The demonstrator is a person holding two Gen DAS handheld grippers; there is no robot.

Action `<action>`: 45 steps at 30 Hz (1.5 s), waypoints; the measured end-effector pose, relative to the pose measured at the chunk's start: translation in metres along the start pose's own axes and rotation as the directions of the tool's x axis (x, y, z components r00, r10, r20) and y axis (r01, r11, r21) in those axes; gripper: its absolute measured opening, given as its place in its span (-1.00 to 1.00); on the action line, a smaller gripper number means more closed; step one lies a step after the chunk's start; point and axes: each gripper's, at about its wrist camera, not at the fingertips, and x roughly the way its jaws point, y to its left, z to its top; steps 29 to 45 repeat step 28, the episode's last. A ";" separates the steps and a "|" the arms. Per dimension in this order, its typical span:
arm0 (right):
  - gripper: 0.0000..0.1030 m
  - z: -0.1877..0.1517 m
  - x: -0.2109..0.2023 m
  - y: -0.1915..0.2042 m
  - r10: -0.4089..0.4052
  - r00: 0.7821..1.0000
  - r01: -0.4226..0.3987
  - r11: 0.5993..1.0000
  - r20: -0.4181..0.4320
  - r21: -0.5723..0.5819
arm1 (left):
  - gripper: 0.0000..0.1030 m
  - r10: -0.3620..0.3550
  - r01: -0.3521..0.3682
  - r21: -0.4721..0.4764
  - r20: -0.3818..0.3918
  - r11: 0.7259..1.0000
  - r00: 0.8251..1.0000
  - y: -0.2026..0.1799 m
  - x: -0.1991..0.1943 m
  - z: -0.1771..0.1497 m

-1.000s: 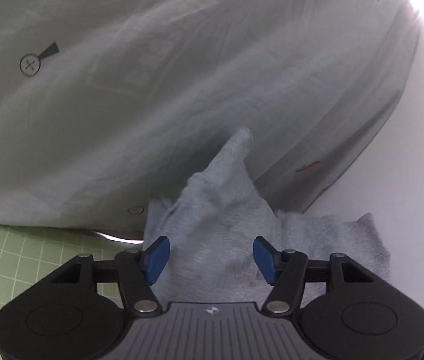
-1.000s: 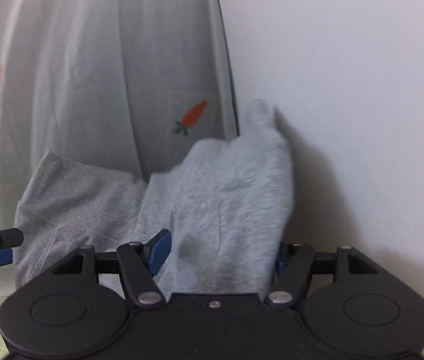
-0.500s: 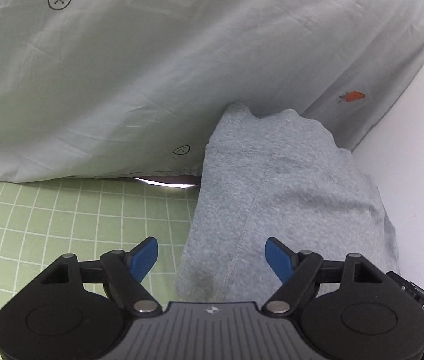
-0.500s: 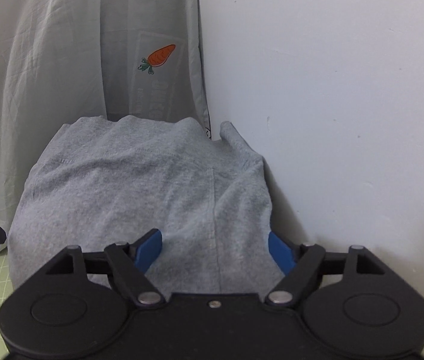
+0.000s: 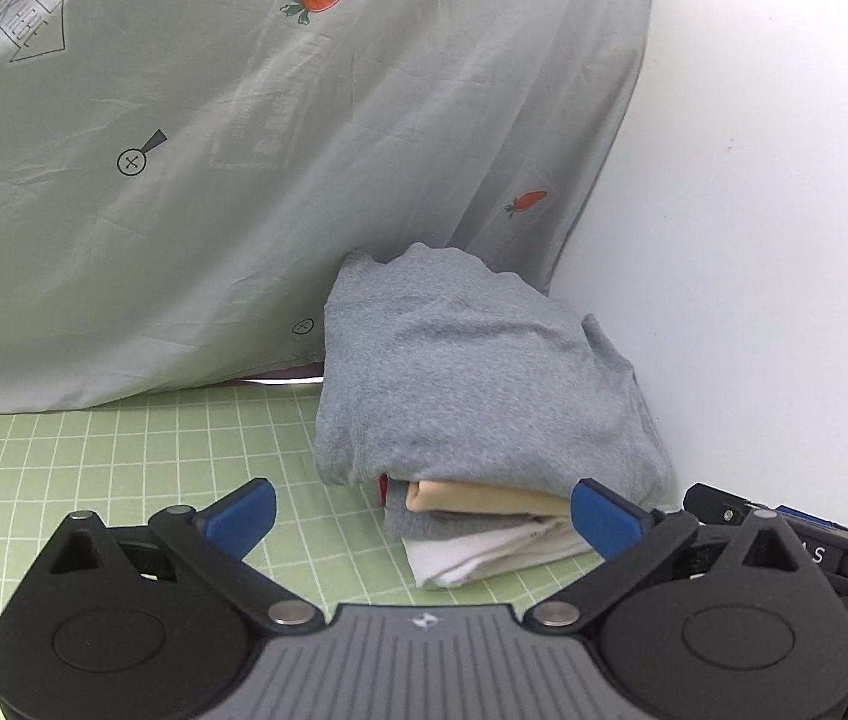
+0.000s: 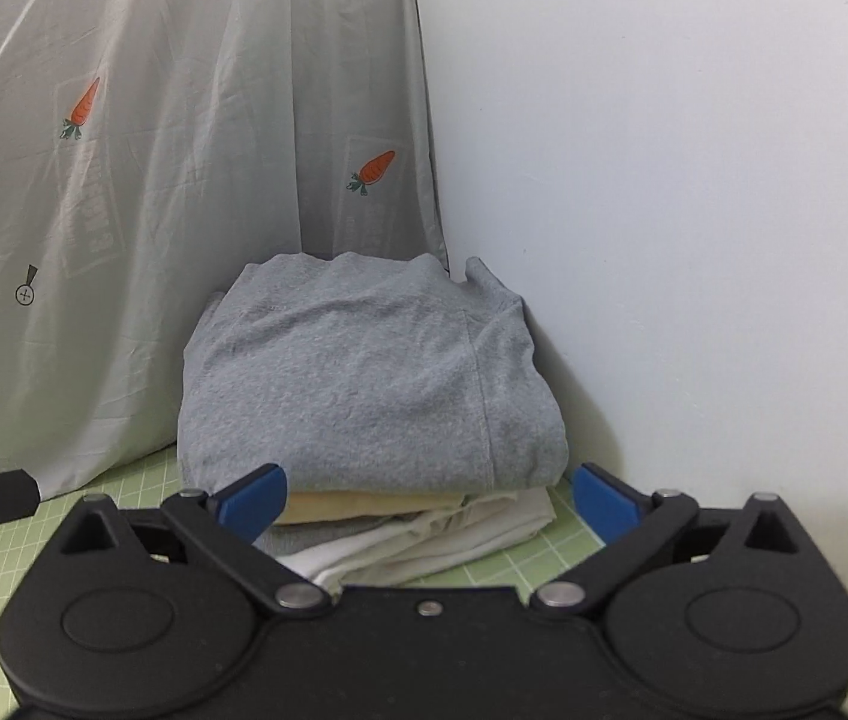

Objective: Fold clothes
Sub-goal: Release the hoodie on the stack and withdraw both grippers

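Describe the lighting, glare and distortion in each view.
Left wrist: fisheye bends the mat grid; glare whitens the wall top right; a bright slit under the sheet. Right wrist: soft even light, the stack sharp, dark corners.

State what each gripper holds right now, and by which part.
Nothing is held. The left gripper and the right gripper have just been opening and stand wide, fingers clear of the folded grey garment atop the stack.
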 end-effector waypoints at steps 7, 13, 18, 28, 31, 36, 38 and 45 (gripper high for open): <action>1.00 -0.047 -0.067 -0.003 -0.026 0.999 0.026 0.999 -0.019 0.019 | 1.00 0.002 0.000 0.048 -0.032 0.999 0.999 -0.009 -0.045 -0.038; 1.00 -0.075 -0.101 0.000 -0.041 0.999 0.041 0.999 -0.034 0.011 | 1.00 0.017 -0.013 0.072 -0.054 0.997 0.998 -0.009 -0.066 -0.061; 1.00 -0.086 -0.117 -0.001 -0.044 0.998 0.044 0.999 -0.036 0.000 | 1.00 0.004 0.001 0.096 -0.054 0.995 0.999 -0.014 -0.078 -0.074; 1.00 -0.093 -0.133 -0.001 -0.033 0.999 0.033 0.999 -0.031 -0.014 | 1.00 -0.002 0.008 0.120 -0.046 0.993 0.999 -0.025 -0.089 -0.085; 1.00 -0.093 -0.133 -0.001 -0.033 0.999 0.033 0.999 -0.031 -0.014 | 1.00 -0.002 0.008 0.120 -0.046 0.993 0.999 -0.025 -0.089 -0.085; 1.00 -0.093 -0.133 -0.001 -0.033 0.999 0.033 0.999 -0.031 -0.014 | 1.00 -0.002 0.008 0.120 -0.046 0.993 0.999 -0.025 -0.089 -0.085; 1.00 -0.093 -0.133 -0.001 -0.033 0.999 0.033 0.999 -0.031 -0.014 | 1.00 -0.002 0.008 0.120 -0.046 0.993 0.999 -0.025 -0.089 -0.085; 1.00 -0.093 -0.133 -0.001 -0.033 0.999 0.033 0.999 -0.031 -0.014 | 1.00 -0.002 0.008 0.120 -0.046 0.993 0.999 -0.025 -0.089 -0.085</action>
